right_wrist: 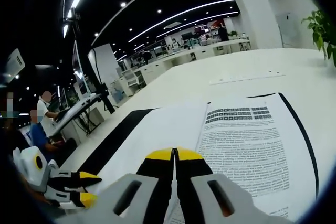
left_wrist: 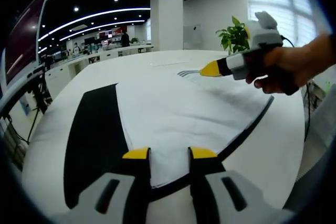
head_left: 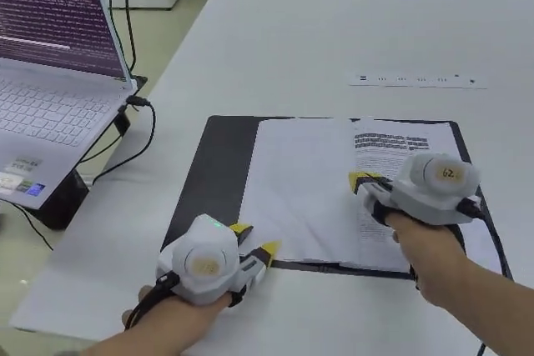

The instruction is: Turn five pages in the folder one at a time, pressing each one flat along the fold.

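A black folder (head_left: 213, 172) lies open on the white table. Its blank white page (head_left: 296, 181) covers the left half, and a printed page (head_left: 392, 143) lies to the right. My right gripper (head_left: 361, 181) is shut, its yellow tips resting on the paper near the fold; in its own view the tips (right_wrist: 176, 154) meet over the printed page (right_wrist: 247, 140). My left gripper (head_left: 255, 239) is open at the folder's near edge. In its own view the gripper (left_wrist: 169, 153) straddles the blank page's (left_wrist: 173, 114) near edge without closing on it.
An open laptop (head_left: 50, 81) stands at the left on a dark stand, with cables (head_left: 138, 135) trailing toward the folder. A white strip (head_left: 417, 81) lies beyond the folder. Bare table (head_left: 292, 31) stretches behind. People stand far off (right_wrist: 44, 114).
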A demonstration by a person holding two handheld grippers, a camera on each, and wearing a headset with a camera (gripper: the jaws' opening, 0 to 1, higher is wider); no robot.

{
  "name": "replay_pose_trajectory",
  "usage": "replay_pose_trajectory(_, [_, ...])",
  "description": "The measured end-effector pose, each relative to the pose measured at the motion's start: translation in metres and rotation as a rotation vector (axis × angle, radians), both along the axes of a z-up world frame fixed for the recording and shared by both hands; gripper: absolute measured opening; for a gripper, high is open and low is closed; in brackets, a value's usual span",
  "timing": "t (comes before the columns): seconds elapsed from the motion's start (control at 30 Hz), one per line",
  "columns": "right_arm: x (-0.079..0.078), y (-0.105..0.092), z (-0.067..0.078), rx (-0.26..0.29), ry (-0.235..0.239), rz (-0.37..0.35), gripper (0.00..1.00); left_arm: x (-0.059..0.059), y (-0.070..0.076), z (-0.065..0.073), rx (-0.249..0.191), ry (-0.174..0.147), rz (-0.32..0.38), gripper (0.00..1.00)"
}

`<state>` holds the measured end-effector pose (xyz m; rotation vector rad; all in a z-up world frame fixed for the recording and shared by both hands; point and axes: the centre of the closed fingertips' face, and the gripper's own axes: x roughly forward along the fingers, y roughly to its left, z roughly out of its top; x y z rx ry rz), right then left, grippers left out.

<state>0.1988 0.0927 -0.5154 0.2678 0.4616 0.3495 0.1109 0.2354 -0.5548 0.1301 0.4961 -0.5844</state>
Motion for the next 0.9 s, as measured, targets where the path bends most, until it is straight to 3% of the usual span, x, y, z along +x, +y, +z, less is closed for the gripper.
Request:
replay_pose_trajectory(0.2, [0.018,-0.003,-0.019,-0.016,0.039,0.000,0.00,0.000,0.000,0.000,-0.003,-0.004,0.009,0.27])
replay_pose_trajectory(0.33, [0.028,-0.002,-0.024,-0.009,0.052,-0.006,0.00,-0.001,0.000,0.000,-0.004,-0.005,0.010,0.27])
replay_pose_trajectory(0.9, [0.067,-0.006,-0.020,0.008,0.034,-0.047,0.00,0.001,-0.001,0.000,-0.022,-0.014,0.024,0.27])
